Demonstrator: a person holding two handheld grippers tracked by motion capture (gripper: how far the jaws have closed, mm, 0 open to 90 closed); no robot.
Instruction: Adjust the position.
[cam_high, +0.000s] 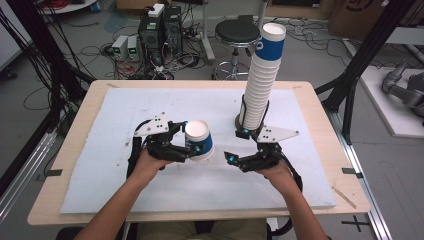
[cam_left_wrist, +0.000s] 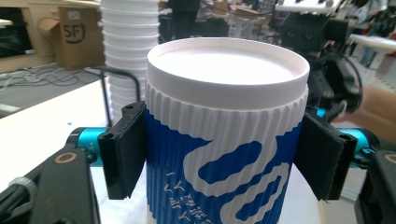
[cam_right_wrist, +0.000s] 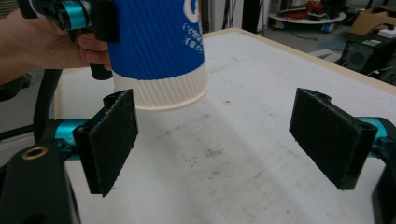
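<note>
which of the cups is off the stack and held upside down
The single blue-and-white cup, gripped by the left claw with its base up, clear of the table. The others sit nested in the tall stack, which stands at the back of the white board.

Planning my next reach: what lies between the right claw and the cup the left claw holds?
Only bare white board in the right gripper view; the right claw stands open short of the cup.

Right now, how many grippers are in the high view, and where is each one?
2. The left gripper is at centre-left, shut on an upside-down paper cup. The right gripper, open, is beside the tall cup stack.
</note>
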